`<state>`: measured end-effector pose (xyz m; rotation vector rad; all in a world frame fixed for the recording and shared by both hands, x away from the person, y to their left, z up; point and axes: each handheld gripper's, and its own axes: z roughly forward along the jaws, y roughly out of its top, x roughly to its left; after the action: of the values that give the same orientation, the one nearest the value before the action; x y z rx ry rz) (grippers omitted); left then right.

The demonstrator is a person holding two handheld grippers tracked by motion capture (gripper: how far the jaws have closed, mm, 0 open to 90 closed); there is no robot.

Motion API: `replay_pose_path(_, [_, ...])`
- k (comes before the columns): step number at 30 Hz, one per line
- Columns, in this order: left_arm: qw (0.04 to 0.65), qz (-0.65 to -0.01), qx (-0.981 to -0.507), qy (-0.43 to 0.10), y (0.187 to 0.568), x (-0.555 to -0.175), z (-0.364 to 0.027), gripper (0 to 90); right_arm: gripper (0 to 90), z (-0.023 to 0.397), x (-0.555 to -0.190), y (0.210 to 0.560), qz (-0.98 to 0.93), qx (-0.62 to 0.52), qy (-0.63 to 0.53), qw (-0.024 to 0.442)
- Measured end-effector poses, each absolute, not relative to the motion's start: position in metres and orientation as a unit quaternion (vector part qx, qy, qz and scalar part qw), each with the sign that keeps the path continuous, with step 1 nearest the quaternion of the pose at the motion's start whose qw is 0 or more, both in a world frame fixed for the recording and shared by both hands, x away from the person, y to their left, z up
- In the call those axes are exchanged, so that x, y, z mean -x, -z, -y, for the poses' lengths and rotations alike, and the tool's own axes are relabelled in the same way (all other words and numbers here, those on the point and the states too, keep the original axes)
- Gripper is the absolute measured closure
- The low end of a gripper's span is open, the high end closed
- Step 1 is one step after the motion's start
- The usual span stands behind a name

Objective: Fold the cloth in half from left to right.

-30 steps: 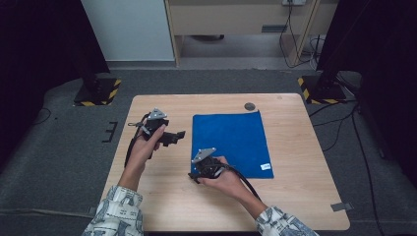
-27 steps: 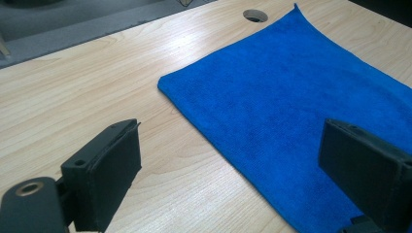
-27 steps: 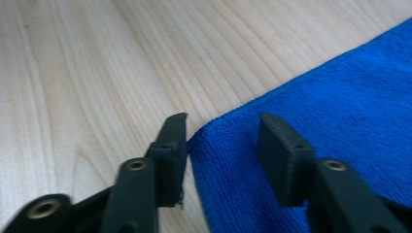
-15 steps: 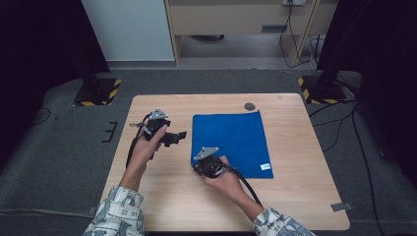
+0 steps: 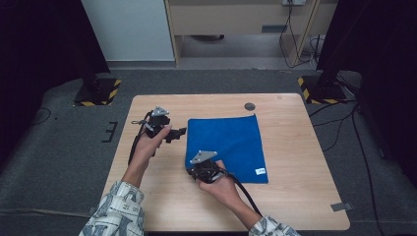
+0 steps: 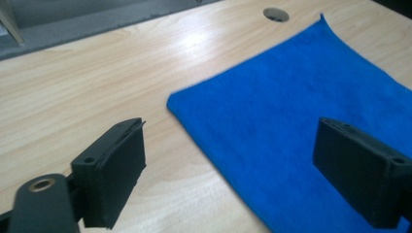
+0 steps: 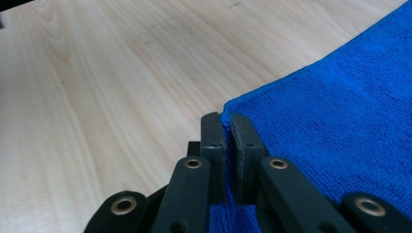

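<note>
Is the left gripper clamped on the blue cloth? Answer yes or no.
No: the left gripper stands wide open above the blue cloth, touching nothing.

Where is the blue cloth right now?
In the high view the blue cloth lies flat on the wooden table, right of its middle; the right gripper pinches its near left corner.

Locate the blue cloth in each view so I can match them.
High view: blue cloth lies flat mid-table, right of centre.
Left gripper view: fills the right half, past the open jaws.
Right gripper view: right side; its near corner is pinched between the shut jaws.
Shared landmark: round table hole beyond the cloth, also in the left gripper view.
</note>
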<state>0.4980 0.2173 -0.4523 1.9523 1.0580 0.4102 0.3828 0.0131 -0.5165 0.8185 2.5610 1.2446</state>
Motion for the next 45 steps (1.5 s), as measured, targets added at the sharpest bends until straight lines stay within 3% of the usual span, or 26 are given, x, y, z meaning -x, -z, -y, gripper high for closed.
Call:
replay_pose_path(8, [0.409,-0.419,-0.792,-0.173,0.467,-0.520,-0.210,19.2,85.9,-0.024,-0.367,0.519,-0.861,-0.277,-0.419,0.087])
replay_pose_path(19, [0.407,-0.417,-0.796,-0.162,0.494,-0.538,-0.213,40.0,86.3,-0.032,-0.355,0.519,-0.858,-0.281,-0.421,0.086])
replay_pose_path(29, [0.370,-0.414,-0.814,-0.171,0.504,-0.540,-0.212,45.1,86.1,-0.045,-0.341,0.518,-0.861,-0.262,-0.429,0.083])
replay_pose_path(36, [0.348,-0.429,-0.815,-0.173,0.512,-0.544,-0.220,55.0,85.8,-0.051,-0.338,0.521,-0.866,-0.253,-0.424,0.083])
replay_pose_path(45, [0.338,-0.434,-0.820,-0.160,0.526,-0.549,-0.222,52.6,85.1,-0.052,-0.338,0.522,-0.869,-0.249,-0.418,0.085])
